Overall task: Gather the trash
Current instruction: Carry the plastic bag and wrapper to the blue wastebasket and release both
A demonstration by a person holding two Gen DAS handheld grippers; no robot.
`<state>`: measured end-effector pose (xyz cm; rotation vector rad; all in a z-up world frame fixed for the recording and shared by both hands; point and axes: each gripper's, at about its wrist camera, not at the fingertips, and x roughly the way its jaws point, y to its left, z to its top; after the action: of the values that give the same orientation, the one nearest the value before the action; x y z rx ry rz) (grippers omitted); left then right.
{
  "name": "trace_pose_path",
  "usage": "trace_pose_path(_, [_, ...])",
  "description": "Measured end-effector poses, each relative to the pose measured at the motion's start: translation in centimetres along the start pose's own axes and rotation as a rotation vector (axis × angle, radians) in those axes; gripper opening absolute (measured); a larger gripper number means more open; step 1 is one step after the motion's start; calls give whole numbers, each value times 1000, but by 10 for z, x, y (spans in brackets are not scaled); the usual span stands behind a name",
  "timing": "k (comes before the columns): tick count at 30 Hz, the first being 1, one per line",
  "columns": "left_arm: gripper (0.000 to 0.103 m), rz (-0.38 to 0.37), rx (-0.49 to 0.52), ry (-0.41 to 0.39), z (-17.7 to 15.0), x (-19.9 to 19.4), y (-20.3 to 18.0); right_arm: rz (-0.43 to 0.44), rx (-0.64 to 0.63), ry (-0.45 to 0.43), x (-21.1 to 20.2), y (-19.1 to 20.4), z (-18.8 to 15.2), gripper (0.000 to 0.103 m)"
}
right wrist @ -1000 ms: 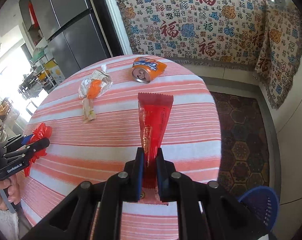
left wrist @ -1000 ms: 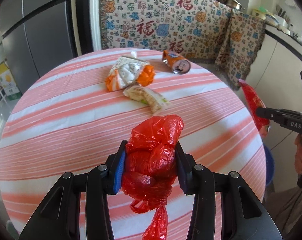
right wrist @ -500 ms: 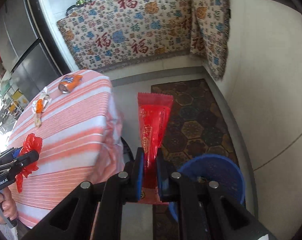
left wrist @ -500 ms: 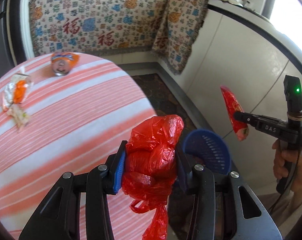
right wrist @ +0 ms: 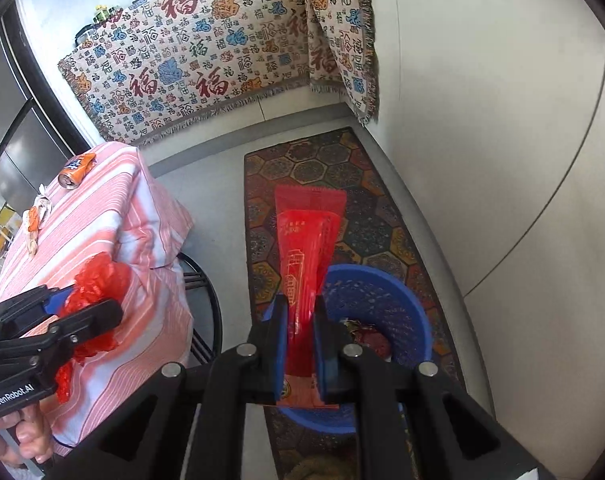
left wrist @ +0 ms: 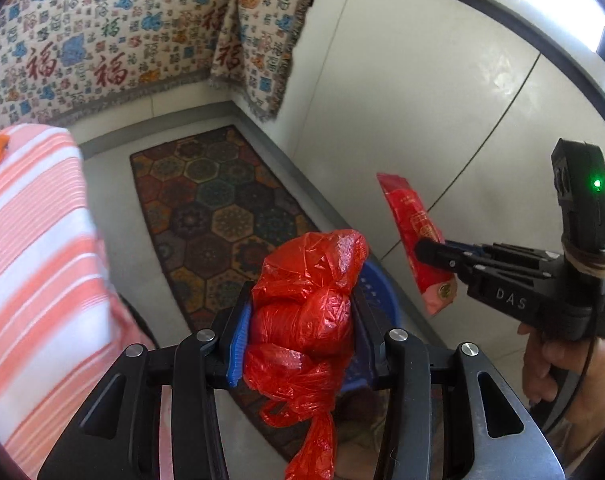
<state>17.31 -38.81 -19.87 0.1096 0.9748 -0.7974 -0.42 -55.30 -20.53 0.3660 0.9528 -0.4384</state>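
My left gripper (left wrist: 300, 316) is shut on a crumpled red plastic bag (left wrist: 306, 304); it also shows in the right wrist view (right wrist: 94, 288). My right gripper (right wrist: 300, 312) is shut on a flat red snack wrapper (right wrist: 306, 248), seen from the side in the left wrist view (left wrist: 416, 240). A blue perforated basket (right wrist: 382, 292) stands on the floor rug below both grippers and holds some trash; only its rim (left wrist: 376, 284) shows behind the bag. An orange can (right wrist: 76, 170) and wrappers (right wrist: 36, 220) lie on the striped table (right wrist: 86, 232).
A patterned rug (right wrist: 334, 168) lies along the white cabinet wall (right wrist: 482, 140). A printed cloth (right wrist: 206, 60) hangs at the back. The table's black metal base (right wrist: 202, 280) stands left of the basket. A grey fridge (right wrist: 6, 120) is at far left.
Both grippers have swung right, off the table and out over the floor. The basket now sits closer and below them. Each still holds its red item.
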Motion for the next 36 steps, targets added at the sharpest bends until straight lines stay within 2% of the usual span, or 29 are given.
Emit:
trace_pose_path(5, [45,-12,19,19,1,19,-16,-9,26,11,1,-16,-4,11])
trace_pose_path(14, [45,-13,43,57,-1,41,-22,-15,59,23,2,-31,-7,11])
trace_pose_path(25, [45,-38,64,97,3,68,-33,-7,105,87,19,-44,-8,12])
trace_pose_path(27, [47,-40,68,108,6,74,-34,-11,115,92,22,-47,-8,14])
trace_pose_path(29, [55,-47,68,113,7,80,-35,-25,130,98,24,-50,-9,17])
trace_pose_path(30, [57,-55,65,116,8,84,-34,-27,138,98,24,-53,-9,21])
trace_pose_path(31, [59,-60,61,118,9,87,-34,-27,145,98,24,-53,-9,30])
trace_pose_path(32, [60,-62,56,118,10,90,-34,-28,153,96,24,-55,-9,33])
trace_pose_path(36, [67,-71,42,102,12,91,-34,-41,166,74,19,-61,-6,33])
